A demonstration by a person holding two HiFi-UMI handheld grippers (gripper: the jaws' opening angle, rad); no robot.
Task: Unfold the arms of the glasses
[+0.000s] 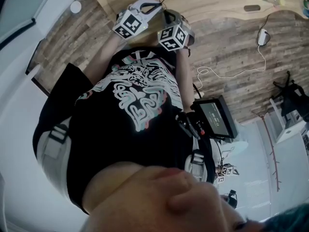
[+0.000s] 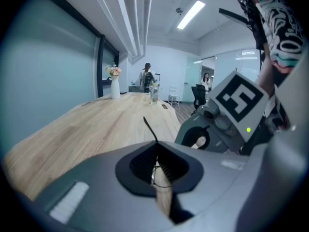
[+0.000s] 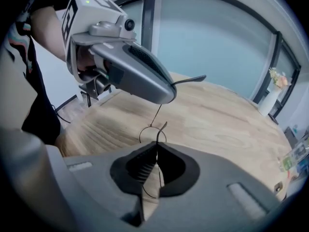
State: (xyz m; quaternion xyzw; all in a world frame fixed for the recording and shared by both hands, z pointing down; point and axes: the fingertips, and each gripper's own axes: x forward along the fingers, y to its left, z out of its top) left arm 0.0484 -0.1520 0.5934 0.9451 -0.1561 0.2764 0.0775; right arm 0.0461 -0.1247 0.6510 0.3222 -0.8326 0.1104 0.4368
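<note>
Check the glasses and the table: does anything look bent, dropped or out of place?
Nothing stands out. The left gripper and the right gripper are both shut on the thin wire glasses, held in the air over the wooden table. The frame looks whole, though it is too fine to rule out a slight bend.

The person's torso fills the middle, in a black T-shirt [image 1: 130, 105] with a white, teal and pink print. Both arms reach to the edge of a pale wooden table [image 1: 207, 1], where the left gripper [image 1: 153, 5] and right gripper [image 1: 170, 16] sit close together, marker cubes facing the camera. A thin dark arm of the glasses [image 1: 161, 2] pokes out between them. A white cable [image 1: 231, 71] snakes over the plank floor [image 1: 227, 47] — a black screened device [image 1: 217, 116] sits by the hip.
</note>
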